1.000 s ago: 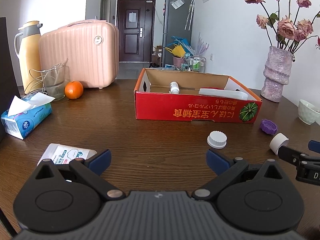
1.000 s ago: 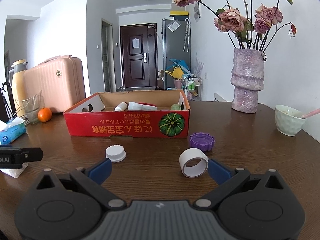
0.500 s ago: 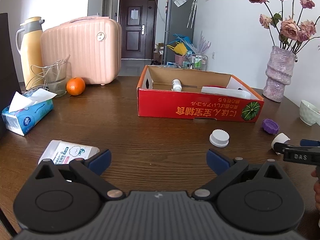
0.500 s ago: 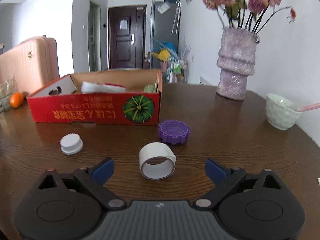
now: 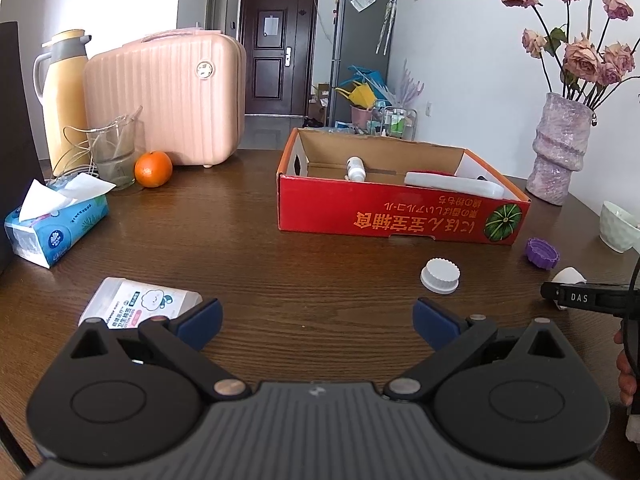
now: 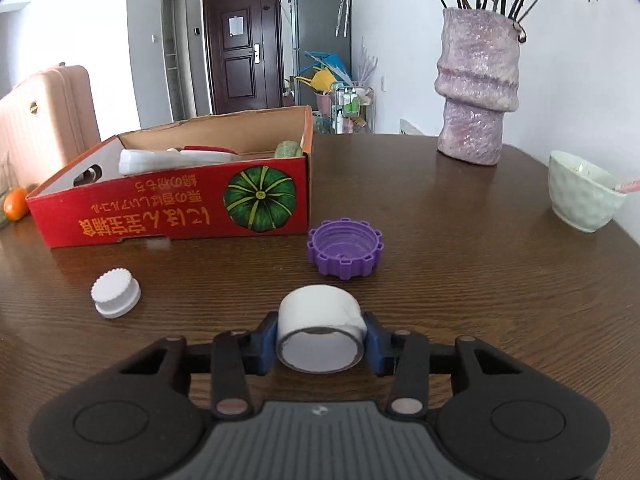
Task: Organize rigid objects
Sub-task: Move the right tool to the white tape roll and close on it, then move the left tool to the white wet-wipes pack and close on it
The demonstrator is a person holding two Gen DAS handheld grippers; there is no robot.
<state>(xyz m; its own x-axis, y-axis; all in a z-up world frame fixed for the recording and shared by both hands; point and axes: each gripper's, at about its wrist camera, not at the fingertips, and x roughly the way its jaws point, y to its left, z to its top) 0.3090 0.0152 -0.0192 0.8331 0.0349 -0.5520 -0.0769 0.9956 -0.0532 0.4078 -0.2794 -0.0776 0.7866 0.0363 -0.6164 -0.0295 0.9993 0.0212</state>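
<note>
My right gripper [image 6: 320,346] is shut on a white tape roll [image 6: 320,330] that rests on the dark wooden table. A purple ribbed cap [image 6: 345,252] lies just beyond it and a white ribbed cap [image 6: 115,292] to the left. The red cardboard box [image 6: 180,208] stands behind them and holds a white bottle [image 5: 355,168] and other items. My left gripper [image 5: 318,318] is open and empty above the table, with the white cap [image 5: 440,275] ahead to its right. The tape roll [image 5: 568,276] and the right gripper's finger show at the left wrist view's right edge.
A wet-wipe pack [image 5: 138,304] lies by my left finger. A tissue box [image 5: 56,220], glass jug [image 5: 112,148], orange [image 5: 153,169], thermos [image 5: 64,92] and pink suitcase [image 5: 168,96] stand at the left. A purple vase [image 6: 478,84] and a pale bowl [image 6: 580,196] stand at the right.
My right gripper moved forward to the tape roll and closed its fingers on it. The left gripper stayed open and barely shifted.
</note>
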